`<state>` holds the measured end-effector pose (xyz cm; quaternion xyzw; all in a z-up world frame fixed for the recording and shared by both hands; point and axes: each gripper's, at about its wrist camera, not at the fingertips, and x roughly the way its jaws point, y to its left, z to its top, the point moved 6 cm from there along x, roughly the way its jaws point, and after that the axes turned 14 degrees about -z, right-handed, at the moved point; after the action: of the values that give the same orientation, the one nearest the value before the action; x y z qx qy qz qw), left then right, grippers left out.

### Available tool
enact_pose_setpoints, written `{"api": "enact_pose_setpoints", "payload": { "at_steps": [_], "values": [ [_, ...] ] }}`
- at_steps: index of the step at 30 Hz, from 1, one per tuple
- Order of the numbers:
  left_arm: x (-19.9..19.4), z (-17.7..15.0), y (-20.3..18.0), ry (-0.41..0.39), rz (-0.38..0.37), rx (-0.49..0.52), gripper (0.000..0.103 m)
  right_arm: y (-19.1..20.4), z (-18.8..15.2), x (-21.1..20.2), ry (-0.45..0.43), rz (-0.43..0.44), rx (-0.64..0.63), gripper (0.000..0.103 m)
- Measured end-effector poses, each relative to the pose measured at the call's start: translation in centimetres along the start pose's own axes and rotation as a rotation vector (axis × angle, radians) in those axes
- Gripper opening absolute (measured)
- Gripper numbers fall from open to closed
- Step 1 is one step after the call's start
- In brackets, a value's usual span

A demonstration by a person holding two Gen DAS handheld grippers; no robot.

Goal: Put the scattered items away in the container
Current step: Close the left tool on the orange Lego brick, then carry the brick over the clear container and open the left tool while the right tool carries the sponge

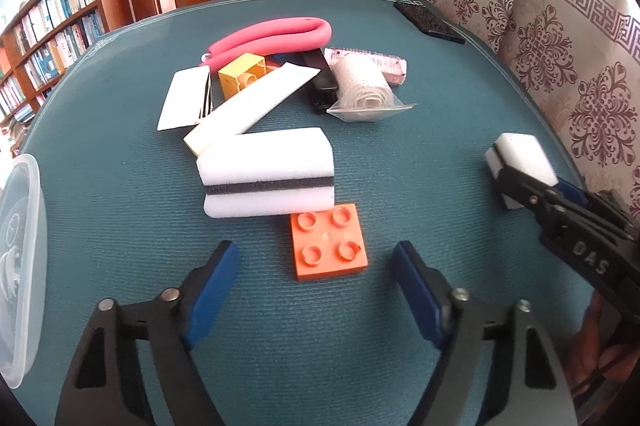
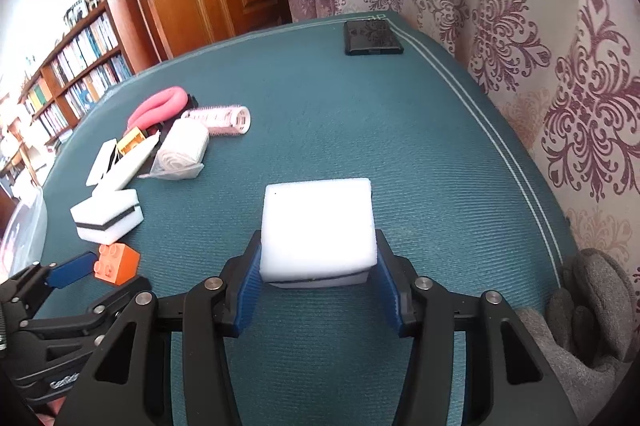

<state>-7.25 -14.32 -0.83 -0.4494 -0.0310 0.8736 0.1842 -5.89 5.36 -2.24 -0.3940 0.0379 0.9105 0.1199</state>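
The right tongs (image 2: 318,280) are clamped on a small white foam sponge block (image 2: 318,230), their blue pads pressed against its two sides, over the right part of the teal ribbed worktop (image 2: 400,130). The left tongs (image 1: 316,262) stand apart, jaws wide, with an orange four-stud plastic building brick (image 1: 328,246) lying flat on the worktop between the tips. Just beyond the brick, touching its far edge, lies a larger white sponge with a dark middle layer (image 1: 268,172).

Behind that sits a crowded heap: a long white flat strip (image 1: 252,106) leaning across a yellow plastic brick (image 1: 240,74), a white card (image 1: 182,98), a bent pink foam tube (image 1: 276,36), a black oblong object (image 1: 322,86), a rolled white cloth in a clear bag (image 1: 364,90) and a pink bristled hair roller (image 2: 218,118).

The clear plastic container (image 1: 18,266) shows at the far left edge, well apart from the held block. A black patterned box (image 2: 372,36) rests at the far corner by the patterned curtain (image 2: 520,26). Grey fabric (image 2: 592,306) is bunched at the right edge.

The right tongs' arm reads "DAS" in the left wrist view.
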Motion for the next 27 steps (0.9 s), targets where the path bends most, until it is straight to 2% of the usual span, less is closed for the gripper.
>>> {"api": "enact_pose_setpoints", "payload": {
  "at_steps": [6, 11, 18, 27],
  "values": [
    [-0.1, 0.3, 0.1, -0.024, 0.011, -0.001, 0.062, -0.7, 0.3, -0.6, -0.014, 0.02, 0.037, 0.053],
    [-0.5, -0.3, -0.3, -0.027, -0.005, 0.024, 0.037, -0.4, 0.0, -0.9, -0.008, 0.037, 0.046, 0.053],
    [-1.3, -1.3, -0.7, -0.033, -0.044, 0.009, 0.036, 0.4, -0.3, -1.8, -0.014, 0.047, 0.041, 0.053],
    [-4.2, -1.8, 0.9, -0.101, -0.012, -0.011, 0.036, 3.0, -0.3, -3.2, -0.021, 0.085, 0.01, 0.053]
  ]
}}
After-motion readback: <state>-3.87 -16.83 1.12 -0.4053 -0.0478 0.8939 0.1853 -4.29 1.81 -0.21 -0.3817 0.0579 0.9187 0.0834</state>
